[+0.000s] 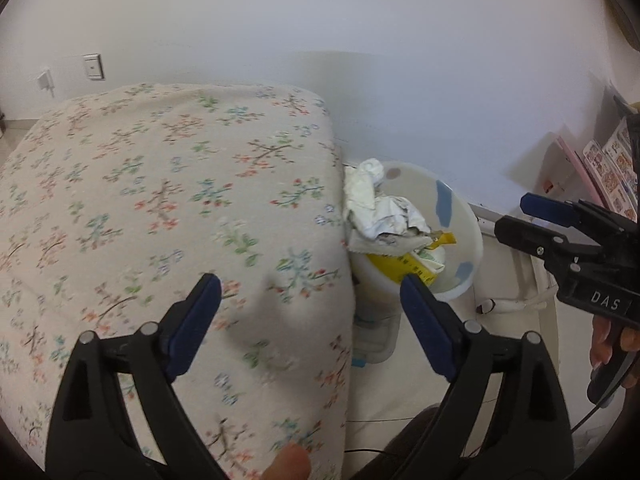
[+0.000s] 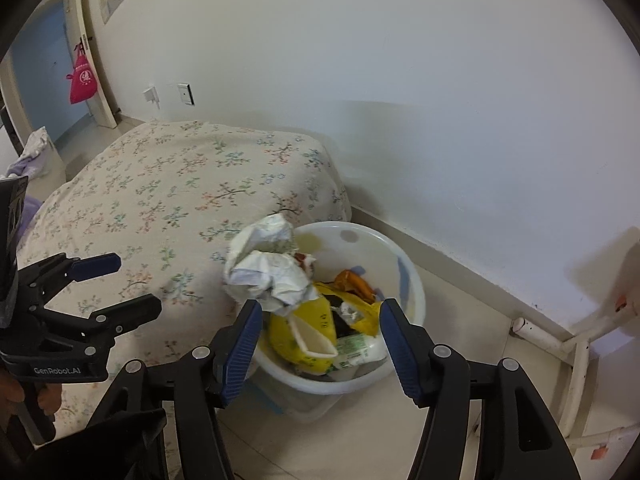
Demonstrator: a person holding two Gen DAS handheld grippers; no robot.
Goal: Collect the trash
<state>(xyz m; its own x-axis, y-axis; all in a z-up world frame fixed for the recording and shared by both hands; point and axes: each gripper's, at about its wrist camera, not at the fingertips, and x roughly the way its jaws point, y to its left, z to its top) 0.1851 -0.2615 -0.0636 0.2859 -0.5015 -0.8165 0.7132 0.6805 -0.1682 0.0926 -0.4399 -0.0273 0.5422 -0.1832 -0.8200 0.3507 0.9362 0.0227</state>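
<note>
A white plastic trash bin (image 2: 412, 280) stands on the floor beside the bed, filled with crumpled white paper (image 2: 268, 268), yellow packaging (image 2: 296, 328) and an orange wrapper (image 2: 354, 282). It also shows in the left wrist view (image 1: 460, 216). My right gripper (image 2: 320, 344) is open and empty, just above the bin's near rim. My left gripper (image 1: 310, 312) is open and empty, over the bed's edge to the left of the bin. The right gripper (image 1: 516, 220) shows at the right of the left wrist view; the left gripper (image 2: 120, 284) shows at the left of the right wrist view.
A bed with a floral cover (image 1: 160, 200) fills the left side, touching the bin. A white wall (image 2: 400, 100) runs behind. A white rack frame (image 2: 576, 344) stands at the right. A door with a red bag (image 2: 82, 80) is far left.
</note>
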